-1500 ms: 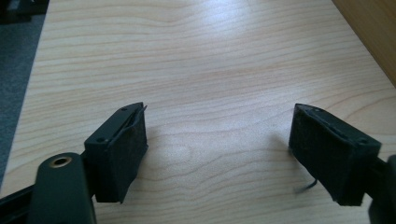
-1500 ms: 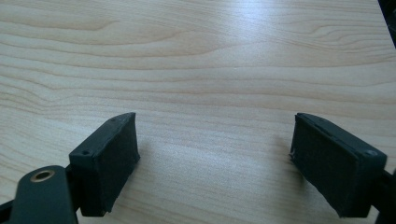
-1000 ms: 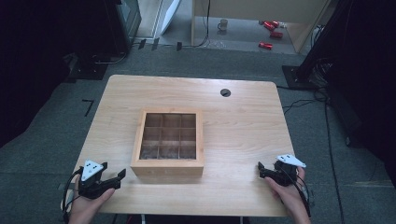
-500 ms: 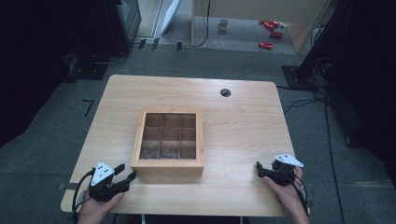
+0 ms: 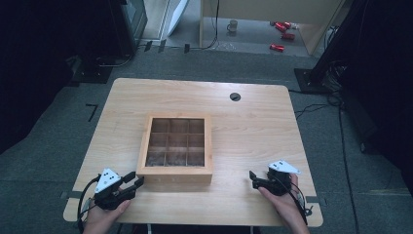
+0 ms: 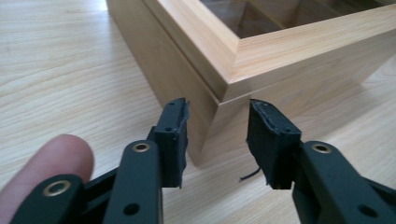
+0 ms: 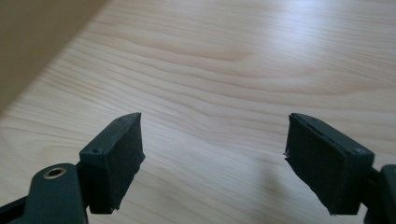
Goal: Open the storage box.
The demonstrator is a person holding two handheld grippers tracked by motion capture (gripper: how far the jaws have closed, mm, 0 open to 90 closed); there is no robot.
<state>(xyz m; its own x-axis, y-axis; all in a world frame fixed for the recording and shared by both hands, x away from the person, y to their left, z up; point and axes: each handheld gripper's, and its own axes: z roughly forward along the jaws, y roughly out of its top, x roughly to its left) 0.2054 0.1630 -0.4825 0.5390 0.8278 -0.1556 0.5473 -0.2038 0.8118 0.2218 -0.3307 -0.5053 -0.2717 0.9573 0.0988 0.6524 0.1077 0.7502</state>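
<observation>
A square wooden box (image 5: pixel 175 171) with a glass lid over a grid of compartments sits mid-table. My left gripper (image 5: pixel 138 181) lies at its near left corner, held by a hand. In the left gripper view that corner (image 6: pixel 219 100) stands just beyond the left gripper (image 6: pixel 217 121). Its jaws have just been closing, a gap still shows, and no pad touches the wood. My right gripper (image 5: pixel 253 176) rests near the front right of the table, pointing left toward the box. The right gripper (image 7: pixel 212 140) is open over bare wood; its jaws have just closed slightly with nothing between them.
The light wooden table (image 5: pixel 253 126) has a cable hole (image 5: pixel 235 96) at the back. The box's side wall (image 7: pixel 32 32) shows at the upper left of the right gripper view. Grey carpet, cables and dark equipment surround the table.
My left gripper has slid right, up to the box's near left corner, and its jaws have narrowed. The right gripper has shifted a little left toward the box.
</observation>
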